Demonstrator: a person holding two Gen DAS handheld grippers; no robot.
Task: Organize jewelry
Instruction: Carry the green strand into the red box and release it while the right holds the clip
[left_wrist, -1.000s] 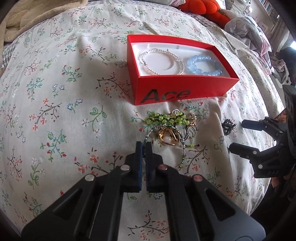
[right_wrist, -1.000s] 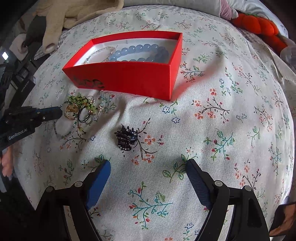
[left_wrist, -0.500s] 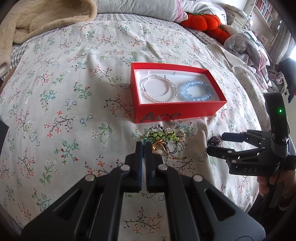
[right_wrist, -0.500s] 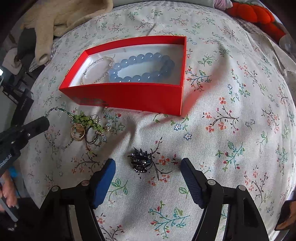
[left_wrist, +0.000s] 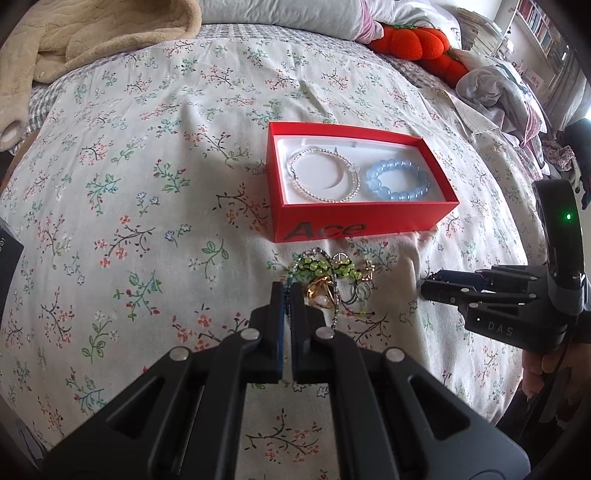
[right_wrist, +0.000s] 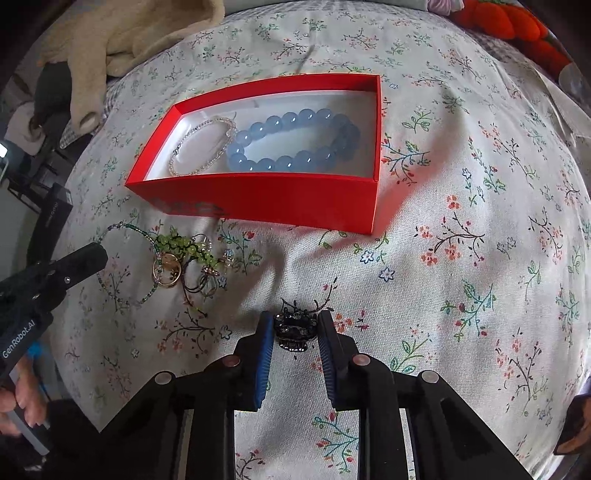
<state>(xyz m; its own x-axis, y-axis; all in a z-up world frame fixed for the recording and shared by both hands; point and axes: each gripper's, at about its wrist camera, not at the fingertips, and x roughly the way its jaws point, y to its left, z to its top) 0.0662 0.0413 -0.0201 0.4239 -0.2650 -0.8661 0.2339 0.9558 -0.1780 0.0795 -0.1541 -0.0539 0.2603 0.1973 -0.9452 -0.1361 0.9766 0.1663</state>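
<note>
A red box (right_wrist: 280, 199) with a white lining is seen on a cream sheet (right_wrist: 461, 258) printed with small flowers. Pale blue beads (right_wrist: 291, 138) and green beads (right_wrist: 181, 245) are shown.

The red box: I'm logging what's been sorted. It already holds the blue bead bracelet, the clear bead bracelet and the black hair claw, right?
Not the black hair claw. The right wrist view shows it on the bedspread, between the right gripper's fingers. The red box holds only the blue bead bracelet and clear bead bracelet.

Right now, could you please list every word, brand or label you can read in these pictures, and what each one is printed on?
"Ace": front wall of the red box.
"DAS": body of the right hand-held gripper.
"GenRobot.AI": body of the left hand-held gripper.
White lettering on the black box at the bed's edge: too blurred to read.
</note>
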